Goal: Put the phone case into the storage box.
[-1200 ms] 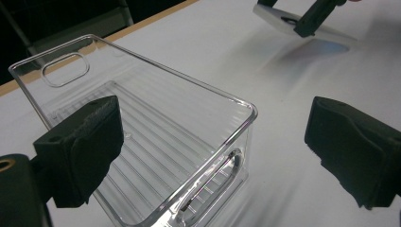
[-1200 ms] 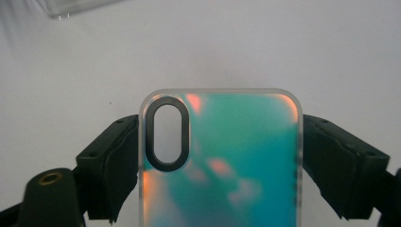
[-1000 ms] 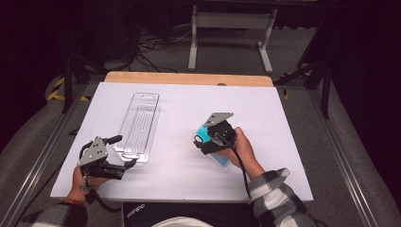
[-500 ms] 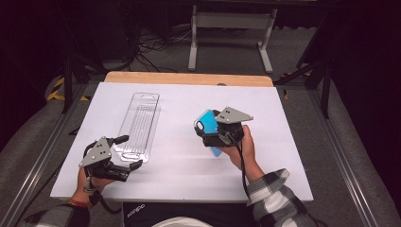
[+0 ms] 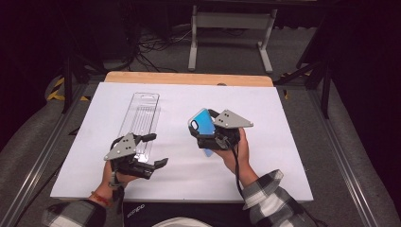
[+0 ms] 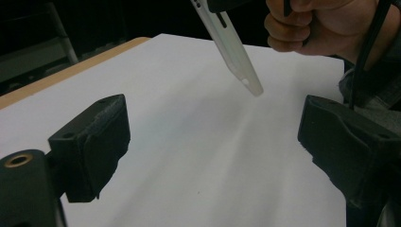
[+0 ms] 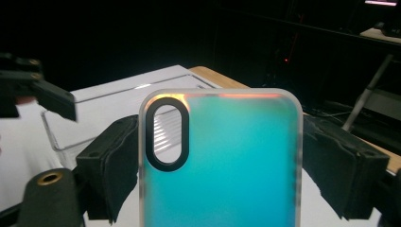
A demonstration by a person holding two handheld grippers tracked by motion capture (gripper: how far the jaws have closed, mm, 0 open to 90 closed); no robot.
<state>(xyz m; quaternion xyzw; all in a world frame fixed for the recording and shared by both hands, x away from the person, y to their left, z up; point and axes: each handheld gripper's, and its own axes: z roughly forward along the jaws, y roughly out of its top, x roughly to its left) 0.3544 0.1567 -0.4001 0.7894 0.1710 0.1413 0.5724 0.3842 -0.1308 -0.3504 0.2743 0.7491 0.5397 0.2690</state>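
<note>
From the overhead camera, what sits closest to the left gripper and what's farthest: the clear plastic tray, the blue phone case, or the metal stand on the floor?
1. Clear plastic tray, just ahead of the left gripper.
2. Blue phone case, to its right, held in the right gripper.
3. Metal stand, beyond the table's far edge.

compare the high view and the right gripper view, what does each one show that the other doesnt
High view alone: the whole white table, both hands, the left gripper with its jaws apart on the near left, and the case held tilted above the table by the right gripper.

Right gripper view alone: the case's oval black-rimmed camera cutout, its frosted rim, and the right gripper's jaws closed against its two side edges.

Both: the blue-green phone case and the clear plastic package lying on the table beyond it.
</note>
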